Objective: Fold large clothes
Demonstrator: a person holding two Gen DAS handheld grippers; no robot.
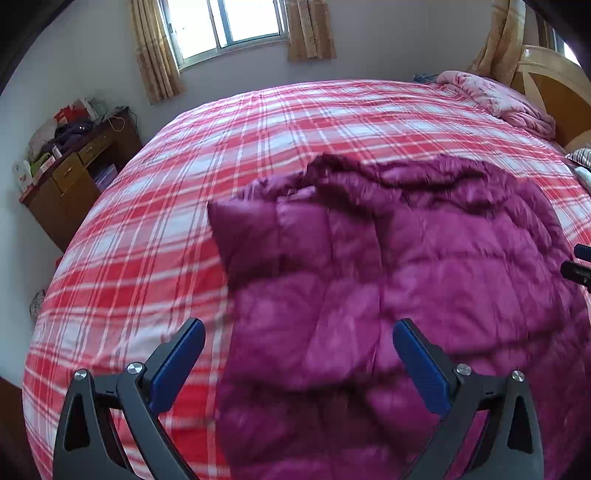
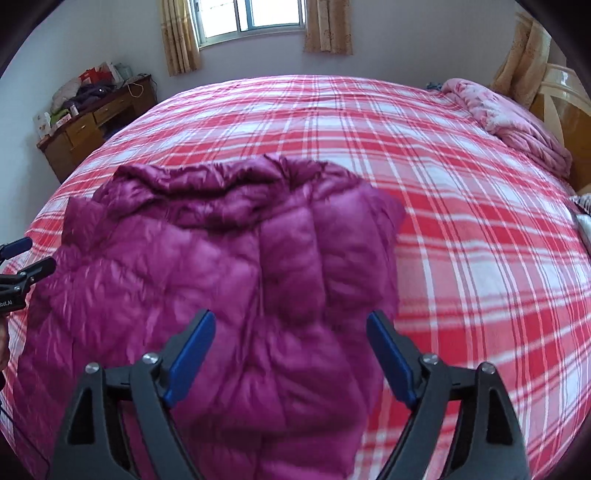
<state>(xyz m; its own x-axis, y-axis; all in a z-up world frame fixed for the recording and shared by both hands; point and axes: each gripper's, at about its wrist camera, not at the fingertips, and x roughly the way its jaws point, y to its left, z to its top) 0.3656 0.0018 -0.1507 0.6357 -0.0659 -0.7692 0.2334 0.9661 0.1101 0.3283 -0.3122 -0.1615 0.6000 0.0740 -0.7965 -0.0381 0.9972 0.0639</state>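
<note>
One jacket [image 1: 388, 295], magenta, quilted and puffy, lying spread on the bed [image 1: 221, 155]. It sits on the near half of the red-and-white plaid cover, collar end bunched up toward the window [image 1: 236, 26], body running back toward the cameras. Fabric is blurred in both views, so seam detail is hard to read.

Two grippers. Left gripper [image 1: 298, 328]: jaws wide apart, nothing between them, hovering over the jacket's left edge; left finger over the plaid cover, right finger over the jacket. Right gripper [image 2: 291, 319]: jaws also wide apart, empty, hovering over the middle of the jacket. Each one's tips show at the frame edge of the other's view.

Other counts:
- one pink blanket [image 1: 498, 99], crumpled at the far right corner of the bed, against the wooden headboard [image 1: 554, 88]
- one wooden desk [image 1: 74, 177] at the left wall, clear of the bed
- four curtain panels in all, two flanking the window, e.g. the left curtain [image 1: 155, 55], and two in the right corner

Containers: the desk has at least two closed drawers; contents can't be seen. Its top carries a pile of clutter [image 1: 55, 136]: a dark bundle of clothes, red and white boxes or bags, small bottles. Too small to count item by item. Some books or folders sit in the open space under the desk.
</note>
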